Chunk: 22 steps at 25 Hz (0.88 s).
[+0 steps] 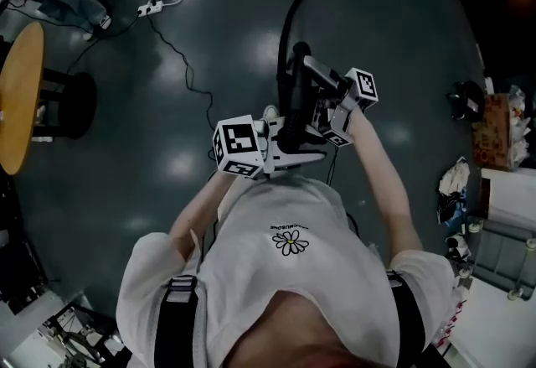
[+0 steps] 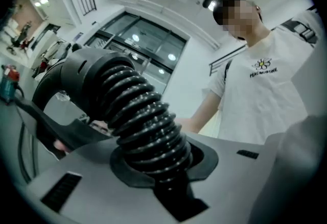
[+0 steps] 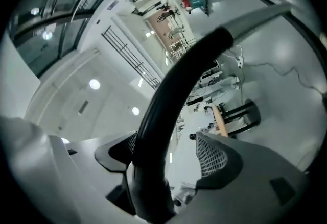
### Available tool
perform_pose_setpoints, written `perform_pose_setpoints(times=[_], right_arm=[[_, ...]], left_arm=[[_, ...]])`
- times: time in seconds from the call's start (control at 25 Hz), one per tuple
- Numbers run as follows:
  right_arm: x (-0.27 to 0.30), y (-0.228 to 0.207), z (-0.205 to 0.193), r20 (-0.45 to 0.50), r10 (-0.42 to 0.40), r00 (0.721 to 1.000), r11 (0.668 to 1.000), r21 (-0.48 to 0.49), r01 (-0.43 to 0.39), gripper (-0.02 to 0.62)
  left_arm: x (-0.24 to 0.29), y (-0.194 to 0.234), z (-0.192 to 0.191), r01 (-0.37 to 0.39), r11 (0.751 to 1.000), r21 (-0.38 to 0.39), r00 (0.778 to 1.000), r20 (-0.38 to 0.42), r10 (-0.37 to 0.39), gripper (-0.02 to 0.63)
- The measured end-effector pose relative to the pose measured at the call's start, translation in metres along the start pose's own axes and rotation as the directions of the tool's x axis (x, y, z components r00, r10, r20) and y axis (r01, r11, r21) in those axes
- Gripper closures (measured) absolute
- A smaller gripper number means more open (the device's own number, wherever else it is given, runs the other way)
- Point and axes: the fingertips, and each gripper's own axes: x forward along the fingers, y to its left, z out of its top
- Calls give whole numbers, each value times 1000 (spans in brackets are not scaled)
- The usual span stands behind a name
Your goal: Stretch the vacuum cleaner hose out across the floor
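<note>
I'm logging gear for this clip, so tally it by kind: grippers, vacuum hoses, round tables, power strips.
Grippers: 2, left gripper and right gripper
Vacuum cleaner hose: 1
Round wooden table: 1
Power strip: 1
Total: 5

Left hand-held gripper holds the hose (black).

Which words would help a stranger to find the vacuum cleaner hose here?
Find the person in the white T-shirt on the dark floor. From the chest, the hose stretches away over it. It is thick and black, unlike the thin cables nearby.
</note>
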Motion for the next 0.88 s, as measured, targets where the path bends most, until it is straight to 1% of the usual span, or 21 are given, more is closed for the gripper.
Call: perform_pose_setpoints(times=[0.04,0.08,0.12,0.16,0.2,0.28,0.32,0.4,0.44,0.52,0.56,0.6,0.68,0.76,0.8,0.84,0.88], right_arm=[[-5,4,-20,7,49,999,998,27,-49,222],[-9,11,-37,12,93,996,995,26,-93,222],[-12,18,-51,7,111,994,994,-11,-111,222],[-12,22,-65,-7,92,996,993,-80,-92,223],[-12,22,-80,-18,47,999,986,-158,-49,224],[-12,17,-113,-20,-22,1000,961,-277,15,231],[-12,16,-129,-24,-42,999,945,-324,32,250],[-10,22,-158,-54,-90,994,899,-435,57,298],[-9,29,-171,-71,-110,991,871,-487,62,300],[-8,45,-193,-99,-133,986,817,-574,52,307],[-5,53,-201,-110,-139,984,791,-611,43,311],[-1,60,-208,-119,-144,982,764,-644,34,313],[8,72,-216,-137,-161,977,709,-705,18,313],[16,83,-224,-159,-175,972,657,-754,-5,313],[19,87,-229,-170,-178,969,634,-773,-19,313],[20,90,-234,-181,-183,966,614,-789,-31,314],[21,92,-239,-192,-191,962,595,-803,-42,320]], left_arm=[[9,-26,-18,16,1000,20,999,-38,-15,515],[17,-48,-33,27,999,28,998,-64,-25,515],[22,-65,-44,28,999,25,997,-72,-27,515],[25,-77,-51,20,1000,14,998,-60,-19,515],[26,-87,-54,6,1000,2,1000,-28,-6,515],[24,-110,-54,-25,1000,-10,998,64,26,515],[22,-123,-54,-32,999,-6,993,110,33,515],[18,-145,-51,-22,1000,10,984,179,20,515],[16,-154,-50,-14,1000,16,980,201,11,515],[13,-168,-47,-10,1000,21,976,219,5,515],[9,-171,-44,-23,999,23,974,225,17,515],[2,-172,-39,-51,998,27,970,238,43,514],[-15,-168,-27,-139,989,43,952,280,122,504],[-33,-164,-17,-227,973,50,924,325,200,483],[-44,-162,-13,-256,966,36,908,351,228,458],[-55,-161,-9,-263,965,1,890,387,242,428],[-69,-160,-4,-240,969,-61,864,442,242,366]])
